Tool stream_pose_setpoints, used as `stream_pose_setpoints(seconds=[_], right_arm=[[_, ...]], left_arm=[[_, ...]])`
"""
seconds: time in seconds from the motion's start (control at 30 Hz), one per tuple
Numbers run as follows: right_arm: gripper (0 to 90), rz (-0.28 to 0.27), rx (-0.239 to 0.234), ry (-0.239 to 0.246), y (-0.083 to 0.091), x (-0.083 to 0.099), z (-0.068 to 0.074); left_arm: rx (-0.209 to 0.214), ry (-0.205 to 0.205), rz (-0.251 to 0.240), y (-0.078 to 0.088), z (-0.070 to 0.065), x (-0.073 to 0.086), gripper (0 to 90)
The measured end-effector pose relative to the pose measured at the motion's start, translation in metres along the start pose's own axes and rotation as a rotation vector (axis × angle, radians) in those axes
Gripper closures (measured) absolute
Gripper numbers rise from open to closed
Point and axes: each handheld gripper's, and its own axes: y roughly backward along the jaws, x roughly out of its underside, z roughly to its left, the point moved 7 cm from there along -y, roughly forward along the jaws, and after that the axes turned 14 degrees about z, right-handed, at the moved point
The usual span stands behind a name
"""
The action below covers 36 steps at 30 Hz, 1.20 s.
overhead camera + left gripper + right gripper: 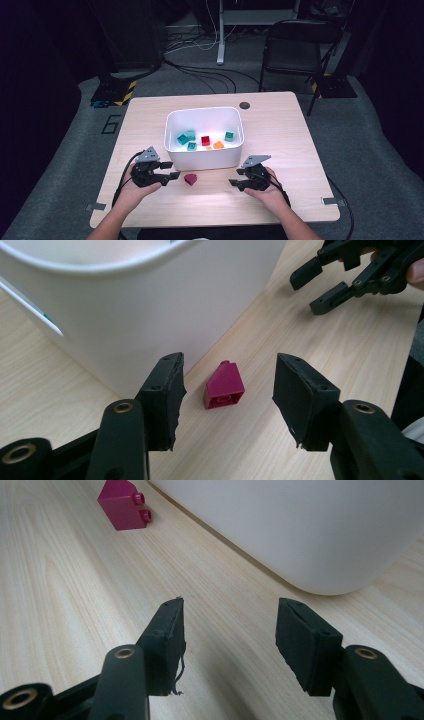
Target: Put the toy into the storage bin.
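Observation:
A magenta sloped brick [190, 178] lies on the wooden table just in front of the white bin [204, 111]. My left gripper [174, 170] rests low on the table to the brick's left, pointing at it. In the left gripper view the brick [225, 386] lies a little beyond the open jaws, beside the bin wall [125, 315], untouched. My right gripper [236, 177] rests to the brick's right, open and holding nothing. In the right gripper view its jaws [230, 630] frame bare wood, with the brick [122, 505] far off at the upper left.
Inside the bin lie several teal bricks [186, 137], a red one [205, 140] and an orange one [218, 145]. A dark round grommet [244, 105] sits behind the bin. A folding chair [295, 45] and floor cables lie beyond the table.

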Motion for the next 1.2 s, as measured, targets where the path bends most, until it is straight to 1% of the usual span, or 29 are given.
stream_pose_setpoints(seconds=[0.1, 0.13, 0.2, 0.23, 0.27, 0.3, 0.4, 0.43, 0.53, 0.67, 0.73, 0.77, 0.83, 0.9, 1.0, 1.03, 1.1, 1.13, 1.2], right_arm=[[44.8, -0.001, 0.000, -0.001, 0.000, 0.000, 0.000], [44.7, 0.000, -0.001, -0.005, 0.000, 0.000, 0.000], [44.7, -0.001, 0.001, -0.002, 0.000, 0.000, 0.000], [44.7, -0.001, 0.000, -0.001, 0.000, 0.000, 0.000], [44.7, -0.001, 0.000, -0.001, 0.000, 0.000, 0.000], [44.7, -0.002, 0.001, -0.001, 0.000, 0.000, 0.000], [44.8, -0.003, 0.000, -0.002, 0.000, 0.000, 0.000], [44.8, -0.003, 0.001, -0.003, 0.000, 0.000, 0.000], [44.7, -0.004, 0.000, -0.004, 0.001, 0.000, 0.000], [44.7, -0.006, 0.000, -0.006, 0.001, 0.000, 0.000], [44.8, -0.006, -0.001, -0.005, 0.001, 0.000, 0.000], [44.8, -0.006, 0.000, -0.004, 0.001, 0.000, 0.000], [44.7, -0.006, 0.000, -0.004, 0.002, 0.000, 0.000], [44.7, -0.007, 0.000, 0.000, 0.002, 0.000, -0.001], [44.8, -0.005, -0.001, -0.005, 0.002, 0.000, -0.001], [44.8, -0.005, -0.002, -0.007, 0.002, 0.000, -0.001], [44.8, -0.004, -0.001, -0.008, 0.002, 0.000, -0.001], [44.8, -0.002, -0.002, -0.010, 0.002, 0.001, -0.002], [44.7, -0.002, -0.001, -0.008, 0.002, 0.001, -0.002]], left_arm=[[-0.011, 0.001, 0.009, -0.008, 0.000, 0.005, 44.2], [-0.022, 0.000, 0.019, -0.013, 0.001, 0.008, 43.6], [-0.029, 0.001, 0.031, -0.020, 0.001, 0.012, 43.1], [-0.029, 0.007, 0.034, -0.024, 0.001, 0.013, 42.5], [-0.032, 0.002, 0.038, -0.027, 0.002, 0.015, 42.1], [-0.027, 0.004, 0.050, -0.030, 0.002, 0.017, 41.7], [-0.022, 0.011, 0.065, -0.042, 0.003, 0.021, 39.7], [-0.024, 0.006, 0.075, -0.044, 0.003, 0.021, 39.6], [-0.019, 0.007, 0.092, -0.052, 0.003, 0.022, 39.6], [-0.015, -0.008, 0.112, -0.062, 0.001, 0.021, 39.7], [-0.015, -0.011, 0.114, -0.067, -0.001, 0.019, 39.7], [-0.014, -0.006, 0.111, -0.070, -0.001, 0.018, 39.7], [-0.012, -0.014, 0.116, -0.074, -0.003, 0.017, 39.9], [-0.008, -0.013, 0.120, -0.079, -0.006, 0.016, 40.3], [-0.003, -0.039, 0.138, -0.085, -0.010, 0.014, 42.8], [-0.006, -0.036, 0.136, -0.088, -0.011, 0.013, 43.5], [-0.006, -0.044, 0.139, -0.091, -0.013, 0.012, 45.7], [-0.013, -0.052, 0.144, -0.092, -0.014, 0.012, 47.1], [-0.024, -0.070, 0.147, -0.094, -0.016, 0.010, 52.6]])
